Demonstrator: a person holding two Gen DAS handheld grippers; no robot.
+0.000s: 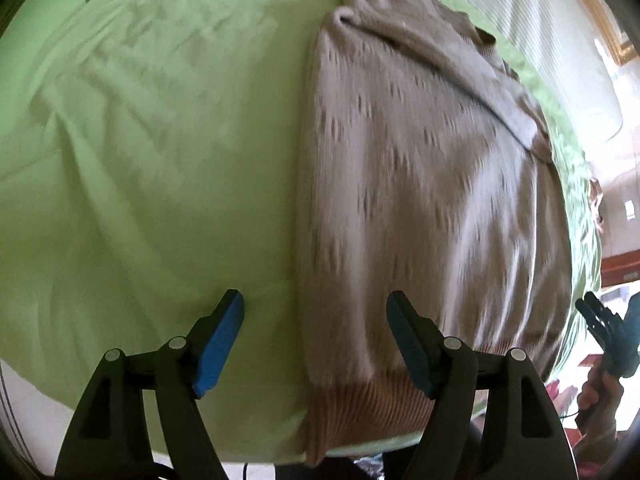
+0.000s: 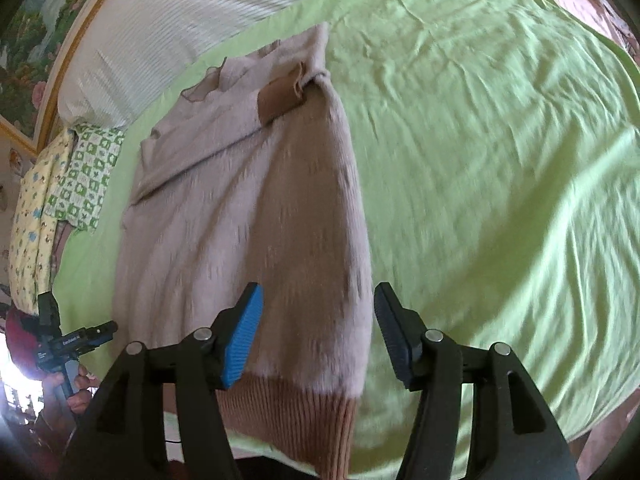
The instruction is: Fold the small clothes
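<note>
One beige sweater point(image 1: 420, 184) lay lengthwise on the green sheet point(image 1: 152, 152), ribbed hem at the bed's near edge, two patterned cloths point(image 2: 76, 176) lying at the far corner, while the left gripper point(image 1: 316, 340) and right gripper point(image 2: 318, 334) both hung with jaws spread, gripping nothing.

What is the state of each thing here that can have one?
sweater: partly folded, one sleeve laid across, hem at bed edge
left gripper: open, holds nothing
right gripper: open, holds nothing
green sheet: spread, wrinkled
patterned cloth: lying at the sheet's edge
</note>
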